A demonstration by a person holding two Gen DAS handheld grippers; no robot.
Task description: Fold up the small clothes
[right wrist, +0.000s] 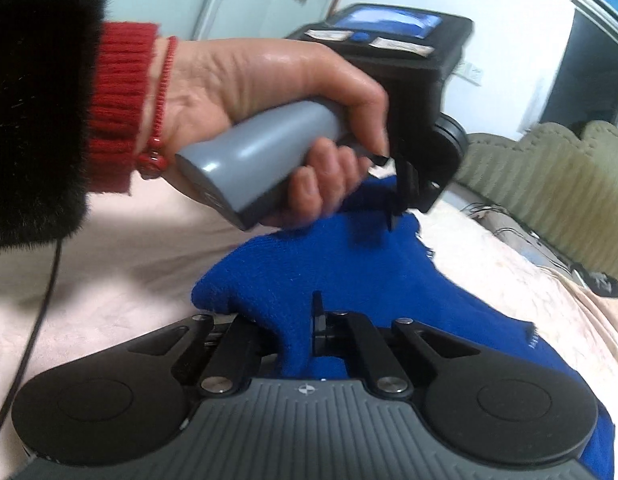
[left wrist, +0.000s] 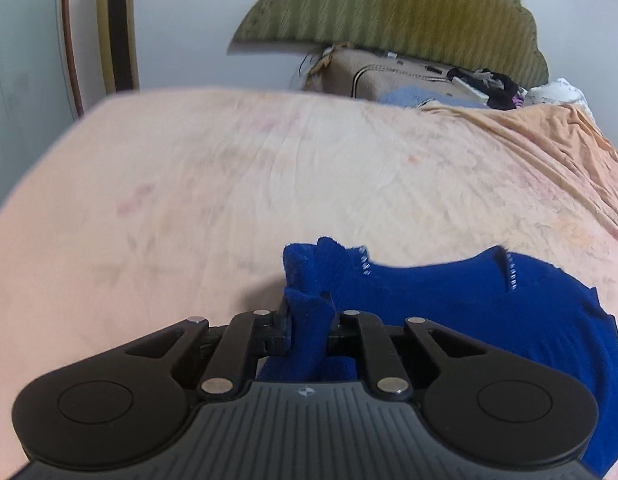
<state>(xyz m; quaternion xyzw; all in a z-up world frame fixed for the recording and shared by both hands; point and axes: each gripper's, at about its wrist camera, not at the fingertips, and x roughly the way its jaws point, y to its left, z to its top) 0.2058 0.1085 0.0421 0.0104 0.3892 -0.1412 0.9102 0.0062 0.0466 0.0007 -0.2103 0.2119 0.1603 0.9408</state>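
The blue knitted garment (left wrist: 449, 300) lay on the bed (left wrist: 189, 184), over a pale pink sheet, near the edge closest to the person. The left claw (left wrist: 309, 320) was closed on one bunched corner of the garment, and the cloth stood up between its fingers. The right claw (right wrist: 297, 332) was also closed on the garment, pinching another raised part of the blue knit. In the right wrist view the person's left hand (right wrist: 277, 120) held the grey handle of the left claw, with a red cuff and a dark furry sleeve (right wrist: 37, 112) behind it.

I judged that the step in hand was the taking hold: both corners were gripped, and the fold itself was not yet made. The next move probably called for lifting both corners together and carrying them across the garment to the opposite edge, keeping the cloth stretched between the two claws so it does not sag or twist. The knit looked thick and soft, so it may slip if one claw goes ahead of the other
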